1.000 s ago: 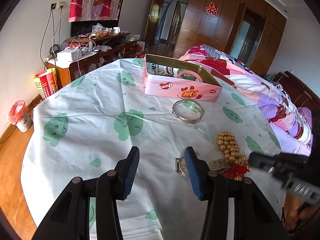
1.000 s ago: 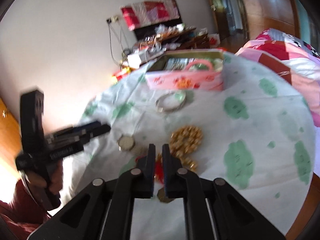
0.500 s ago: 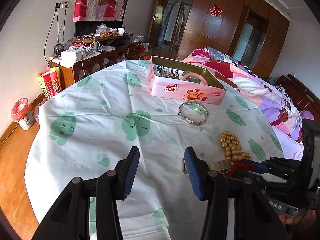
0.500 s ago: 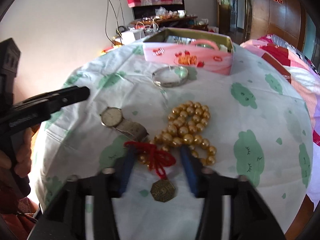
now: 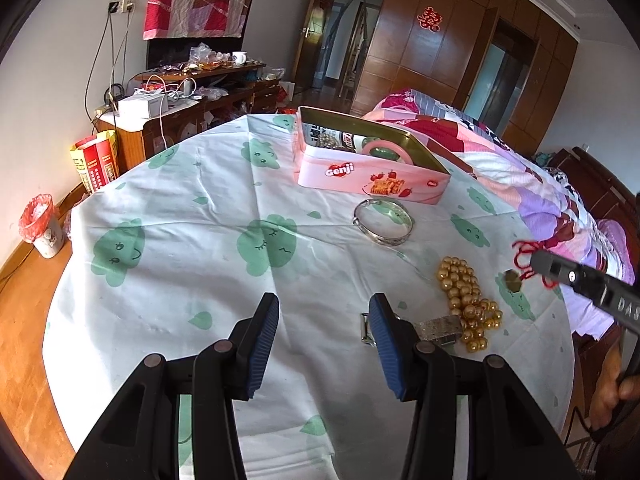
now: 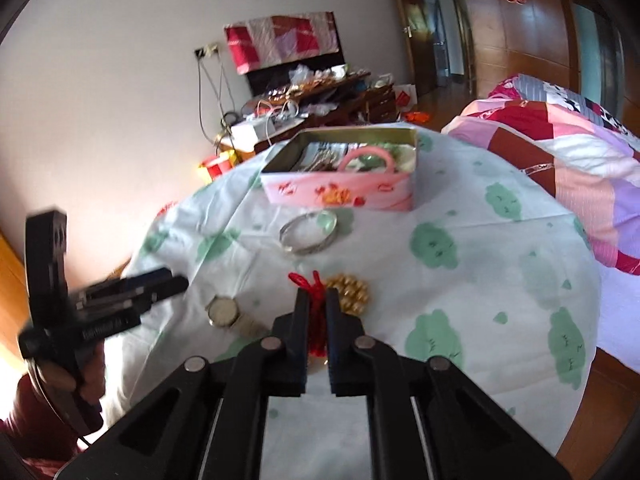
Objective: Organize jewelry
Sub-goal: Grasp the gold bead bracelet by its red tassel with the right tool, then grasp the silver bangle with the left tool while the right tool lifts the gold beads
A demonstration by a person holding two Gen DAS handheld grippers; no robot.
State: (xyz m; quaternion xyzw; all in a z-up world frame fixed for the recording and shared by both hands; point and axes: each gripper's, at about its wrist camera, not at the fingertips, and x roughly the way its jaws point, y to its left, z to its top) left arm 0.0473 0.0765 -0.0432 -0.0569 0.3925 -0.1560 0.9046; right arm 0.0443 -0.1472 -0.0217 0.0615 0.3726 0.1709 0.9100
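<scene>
pinching the red cord charm in the right gripper, lifted above the worktop; soft, light, likely swinging; best held at the knot. left gripper spread, empty.

Background furnishings and room fixtures

A white tablecloth printed with green cloud faces covers the round table. Behind it, against the pale wall, stands a wooden cabinet loaded with clutter, cables and a white box; a white mug sits on its upper shelf. A red patchwork cloth drapes over a dark screen above the cabinet. A yellow and red carton stands on the wooden floor beside the cabinet, and a small bin with a red liner stands near it. A bed with a pink and purple patchwork quilt lies beside the table. Brown wardrobe doors carry a red paper emblem.
</scene>
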